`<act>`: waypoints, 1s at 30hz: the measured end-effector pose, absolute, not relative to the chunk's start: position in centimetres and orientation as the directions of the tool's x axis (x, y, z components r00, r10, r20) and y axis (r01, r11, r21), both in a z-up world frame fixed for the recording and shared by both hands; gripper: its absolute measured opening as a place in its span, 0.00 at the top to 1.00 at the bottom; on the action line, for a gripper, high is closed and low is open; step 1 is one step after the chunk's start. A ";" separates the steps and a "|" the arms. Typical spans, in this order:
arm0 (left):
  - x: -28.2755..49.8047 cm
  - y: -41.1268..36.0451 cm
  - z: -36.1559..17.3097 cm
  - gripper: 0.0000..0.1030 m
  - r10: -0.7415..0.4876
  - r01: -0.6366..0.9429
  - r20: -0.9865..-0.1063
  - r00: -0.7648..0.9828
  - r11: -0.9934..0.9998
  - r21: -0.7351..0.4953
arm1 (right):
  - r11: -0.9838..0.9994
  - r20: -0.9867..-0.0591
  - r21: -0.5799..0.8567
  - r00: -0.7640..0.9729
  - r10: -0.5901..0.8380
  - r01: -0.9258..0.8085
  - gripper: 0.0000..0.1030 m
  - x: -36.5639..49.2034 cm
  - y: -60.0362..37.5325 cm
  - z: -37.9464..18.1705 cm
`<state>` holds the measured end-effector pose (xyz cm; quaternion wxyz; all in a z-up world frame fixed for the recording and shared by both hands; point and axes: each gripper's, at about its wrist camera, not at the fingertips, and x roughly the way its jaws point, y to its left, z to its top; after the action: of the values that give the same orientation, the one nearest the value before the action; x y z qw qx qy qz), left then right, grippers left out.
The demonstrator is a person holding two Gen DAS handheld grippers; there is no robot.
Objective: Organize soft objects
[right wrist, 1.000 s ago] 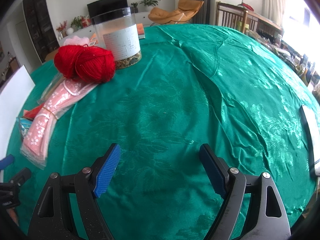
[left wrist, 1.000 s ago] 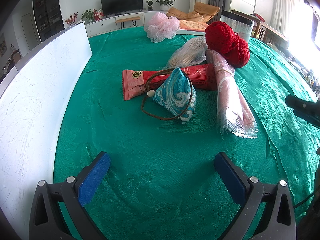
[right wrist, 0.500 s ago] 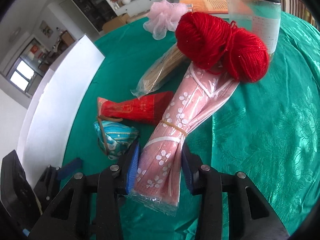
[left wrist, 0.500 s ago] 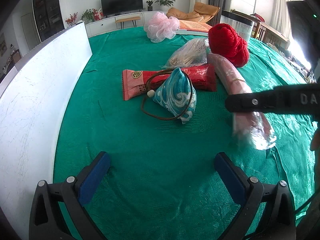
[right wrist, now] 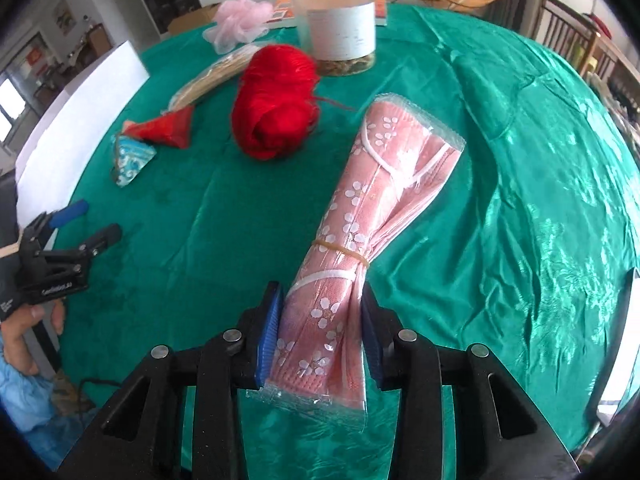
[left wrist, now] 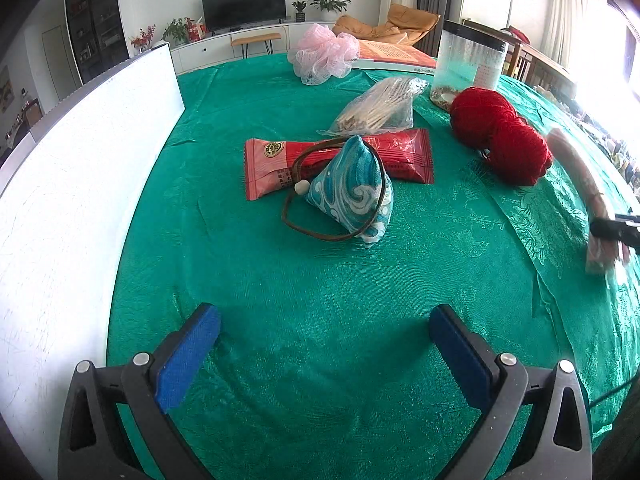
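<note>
A pink flower-print cloth bundle in a clear wrapper [right wrist: 384, 184] is clamped at its near end between the pads of my right gripper [right wrist: 320, 304], and it sticks out forward over the green tablecloth [right wrist: 520, 160]. In the left wrist view that bundle [left wrist: 580, 176] shows at the far right edge with the right gripper [left wrist: 616, 230] on it. Red yarn [left wrist: 500, 144] lies just left of it. A blue patterned pouch with a brown cord [left wrist: 352, 192] leans on a red snack packet [left wrist: 340, 160]. My left gripper [left wrist: 324, 320] hovers open in front of them, holding nothing.
A pink mesh puff [left wrist: 324, 54], a clear bag of sticks [left wrist: 380, 108], a book [left wrist: 392, 54] and a black-lidded clear jar [right wrist: 336, 28] sit toward the back. A white panel [left wrist: 80, 160] borders the left side. A person's hand holds the left gripper [right wrist: 90, 224].
The right gripper went from open over bare cloth to shut on the pink bundle, then carried it rightward, off the pile by the yarn. The left gripper stayed put.
</note>
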<state>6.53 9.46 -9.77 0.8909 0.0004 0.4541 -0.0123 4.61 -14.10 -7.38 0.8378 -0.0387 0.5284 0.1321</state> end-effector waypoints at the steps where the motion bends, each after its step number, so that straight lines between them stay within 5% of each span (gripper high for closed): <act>1: 6.5 9.4 -9.8 0.00 -0.021 0.022 -0.809 0.587 1.000 -0.010 | 0.975 -0.879 0.032 0.458 0.131 -0.219 0.62 5.7 -14.6 -7.2; 3: 6.5 9.4 -9.8 0.00 -0.022 0.022 -0.809 0.587 1.000 -0.011 | 0.991 -0.835 -0.033 0.549 0.043 -0.128 0.56 7.8 -15.5 -7.0; 6: 6.5 9.4 -9.8 0.00 -0.021 0.022 -0.809 0.587 1.000 -0.010 | 0.999 -0.803 0.010 0.595 0.029 -0.035 0.28 8.8 -16.6 -7.2; 30: 6.5 9.4 -9.8 0.00 -0.021 0.022 -0.809 0.587 1.000 -0.010 | 1.000 -0.787 -0.008 0.617 -0.013 0.010 0.20 6.4 -17.2 -9.1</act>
<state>6.51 9.44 -9.77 0.8908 0.0003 0.4541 -0.0121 6.41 -17.22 -9.13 0.8990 -0.0015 0.4378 -0.0063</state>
